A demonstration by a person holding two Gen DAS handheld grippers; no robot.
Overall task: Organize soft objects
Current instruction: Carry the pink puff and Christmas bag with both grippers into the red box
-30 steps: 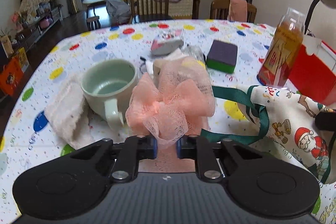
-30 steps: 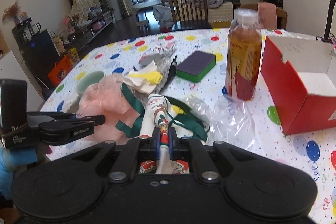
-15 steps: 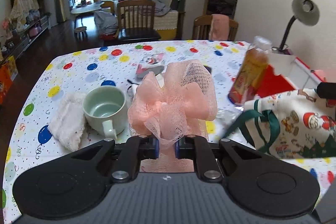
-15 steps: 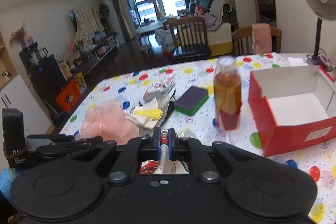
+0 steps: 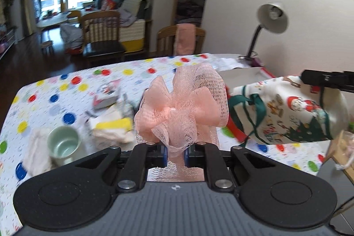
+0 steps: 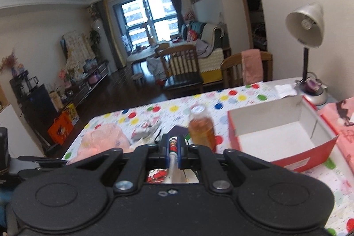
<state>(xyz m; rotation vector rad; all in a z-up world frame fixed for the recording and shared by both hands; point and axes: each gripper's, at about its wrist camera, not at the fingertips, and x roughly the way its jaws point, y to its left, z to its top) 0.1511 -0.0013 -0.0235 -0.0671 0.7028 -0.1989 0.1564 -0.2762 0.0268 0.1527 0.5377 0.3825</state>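
Here, left wrist view: the left gripper [image 5: 174, 155] pinches the pink mesh puff [image 5: 183, 107] by its lower tuft, raised above the dotted tablecloth [image 5: 55, 90].
Beside the puff: the Christmas pouch [image 5: 294, 112] hangs to its right (green ribbon dangling); the green cup [image 5: 63, 144] sits on the table to its lower left.
Right wrist view: the right gripper [image 6: 173, 147] is clamped narrowly on the pouch's cloth.
Relative to the puff [image 6: 104, 138]: the drink bottle [image 6: 201, 128] and red box [image 6: 278, 134] stand to its right.
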